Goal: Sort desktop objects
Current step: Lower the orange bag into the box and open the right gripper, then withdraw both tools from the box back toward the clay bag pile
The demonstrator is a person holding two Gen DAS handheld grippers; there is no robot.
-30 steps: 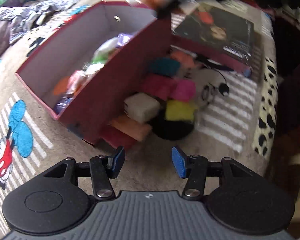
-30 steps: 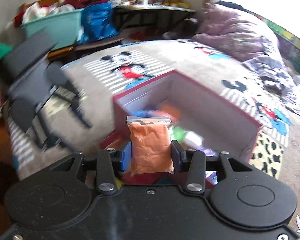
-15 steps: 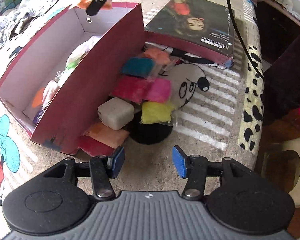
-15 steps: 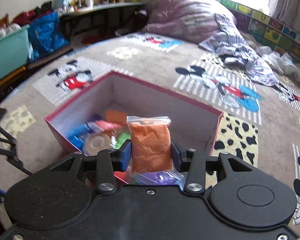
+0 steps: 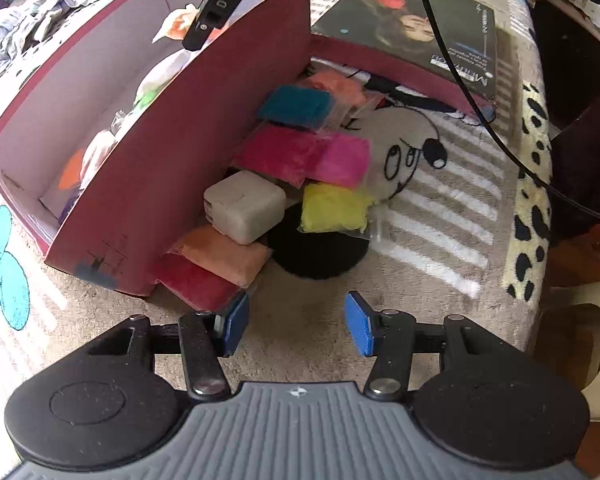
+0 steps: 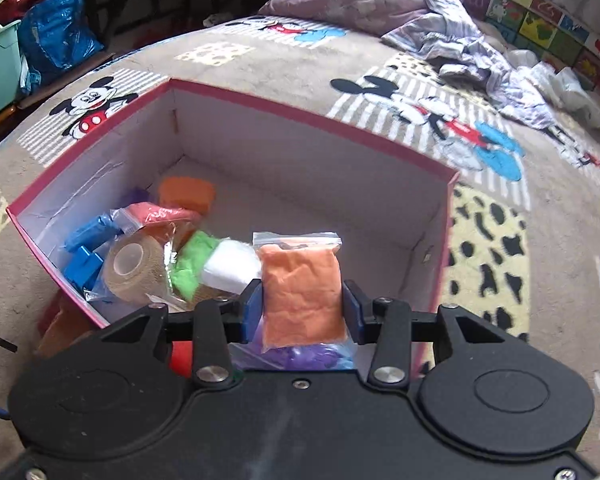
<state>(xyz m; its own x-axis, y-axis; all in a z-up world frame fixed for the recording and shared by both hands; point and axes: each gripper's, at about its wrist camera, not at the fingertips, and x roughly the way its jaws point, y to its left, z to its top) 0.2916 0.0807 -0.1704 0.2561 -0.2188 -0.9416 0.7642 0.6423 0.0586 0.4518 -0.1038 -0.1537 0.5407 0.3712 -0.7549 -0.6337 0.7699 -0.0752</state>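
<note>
Orange packet clamped over the red box.
The right gripper pinches it from both sides above the box's inside; the left gripper gapes wide and empty near the colored packets beside the box's outer wall.

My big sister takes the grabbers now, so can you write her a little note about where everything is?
Right gripper: shut on the orange bag, held over the red box, not let go yet.
Left gripper: open, holding nothing, low over the blanket beside the pile.
Already in the box: tape roll, blue pieces, green, white and other bags.
Still outside, against the box wall: teal bag, two pink bags, yellow bag, grey block, a peach and a red bag.
Next, probably: drop the orange bag in, then start on the pile.
</note>
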